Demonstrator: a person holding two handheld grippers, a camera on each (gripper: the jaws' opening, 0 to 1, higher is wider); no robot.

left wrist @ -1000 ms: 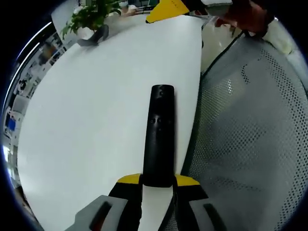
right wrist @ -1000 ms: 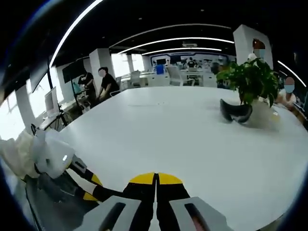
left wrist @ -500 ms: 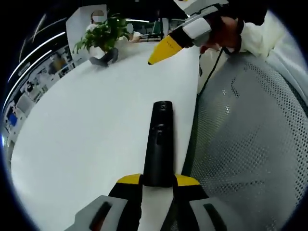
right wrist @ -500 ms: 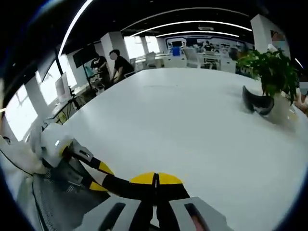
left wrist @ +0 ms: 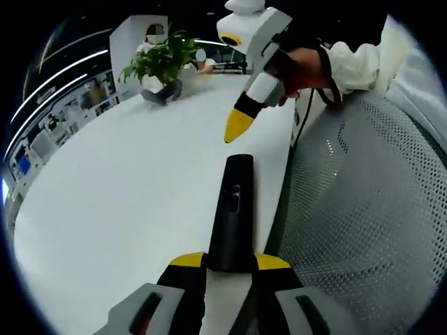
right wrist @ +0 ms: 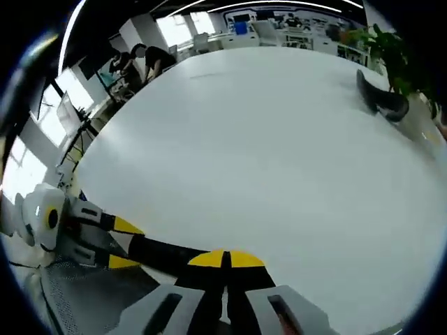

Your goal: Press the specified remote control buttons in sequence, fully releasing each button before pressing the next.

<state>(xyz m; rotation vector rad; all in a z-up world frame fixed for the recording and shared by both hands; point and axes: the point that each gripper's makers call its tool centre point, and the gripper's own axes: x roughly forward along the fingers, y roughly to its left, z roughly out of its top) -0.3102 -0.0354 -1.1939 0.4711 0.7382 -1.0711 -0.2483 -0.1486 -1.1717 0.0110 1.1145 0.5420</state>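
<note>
1. Gripping the near end of the black remote control [left wrist: 231,213] between its yellow-tipped jaws, the left gripper [left wrist: 230,262] holds it out lengthwise over the white table [left wrist: 126,188], near the table's edge.
2. The right gripper [left wrist: 237,127], jaws pressed together with nothing between them, hangs just above the remote's far end, apart from it.
3. A mesh chair back [left wrist: 363,223] lies beside the table.
4. A potted plant [left wrist: 162,61] stands at the table's far side.
</note>
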